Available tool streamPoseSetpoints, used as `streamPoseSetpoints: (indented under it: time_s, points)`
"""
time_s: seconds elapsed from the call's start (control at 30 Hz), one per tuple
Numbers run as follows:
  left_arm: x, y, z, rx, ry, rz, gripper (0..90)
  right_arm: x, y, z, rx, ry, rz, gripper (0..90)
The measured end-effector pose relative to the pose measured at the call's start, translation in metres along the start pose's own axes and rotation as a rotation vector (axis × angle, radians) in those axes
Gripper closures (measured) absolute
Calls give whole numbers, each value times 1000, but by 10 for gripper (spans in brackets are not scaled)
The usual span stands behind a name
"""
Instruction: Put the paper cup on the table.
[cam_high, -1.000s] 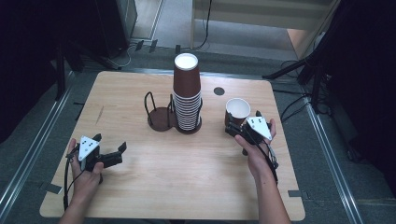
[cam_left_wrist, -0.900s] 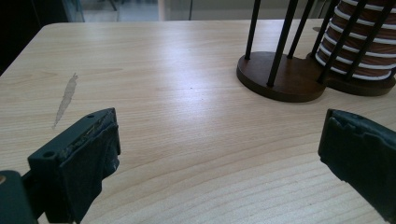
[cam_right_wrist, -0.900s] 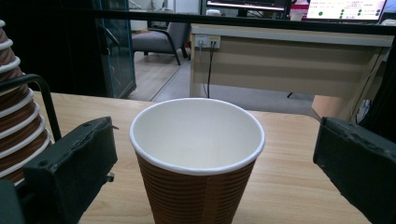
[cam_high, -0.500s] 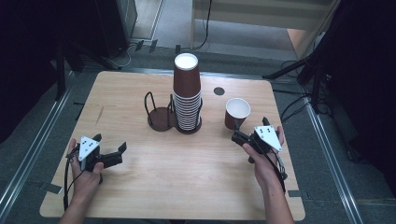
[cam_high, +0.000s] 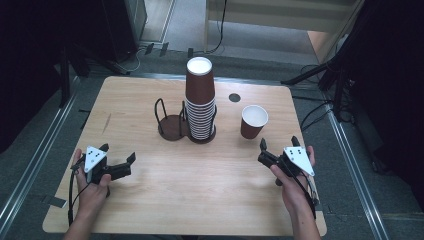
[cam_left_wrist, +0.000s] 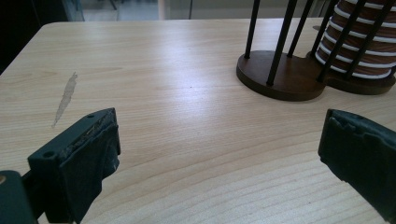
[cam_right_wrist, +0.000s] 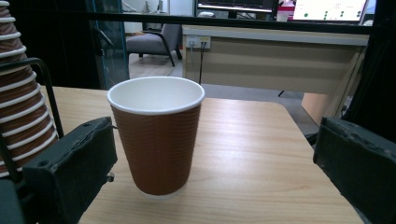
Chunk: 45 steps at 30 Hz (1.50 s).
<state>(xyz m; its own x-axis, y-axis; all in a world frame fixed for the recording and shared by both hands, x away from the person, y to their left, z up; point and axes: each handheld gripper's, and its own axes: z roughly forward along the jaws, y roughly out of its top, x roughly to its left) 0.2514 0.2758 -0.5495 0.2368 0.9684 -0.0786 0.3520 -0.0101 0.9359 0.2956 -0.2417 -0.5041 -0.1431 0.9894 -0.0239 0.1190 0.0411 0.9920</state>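
Right gripper (cam_high: 269, 154) sits low at the near right of the table (cam_high: 130, 95), jaws spread wide and holding nothing. In the right gripper view the two black jaws stand apart with the single paper cup (cam_right_wrist: 157, 135) upright between and beyond them, not touched by either. From the high view that cup (cam_high: 253, 121) stands alone on the bare wood, just ahead of the gripper and to the right of the cup holder, mouth up, white inside, brown ribbed wall. Left gripper (cam_high: 126, 166) rests at the near left, jaws likewise wide, empty; its own view looks across the tabletop toward the wire holder's empty round base (cam_left_wrist: 279, 77). Holder is a two-bay rack: the left bay (cam_high: 170, 126) is empty, the right bay carries a tall stack of nested cups (cam_high: 200, 102), mouths down, rising well above the wire posts. Judgement: one cup stands out on the table, apart from the stack, and both grippers are clear of everything. If more cups are to come off, the stack remains almost whole; if the lone cup is to go anywhere, it has yet to be gripped.
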Motion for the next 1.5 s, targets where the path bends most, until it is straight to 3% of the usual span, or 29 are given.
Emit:
streamPoseSetpoints:
  time_s: [0.87, 1.5]
  points:
    - [0, 0, 0, 0, -2, -7, 0, -52, -27, -37, 43, -108, 7, 0]
    - [1, 0, 0, 5, -8, -15, 0, -66, -38, -59, 66, -138, 34, 0]
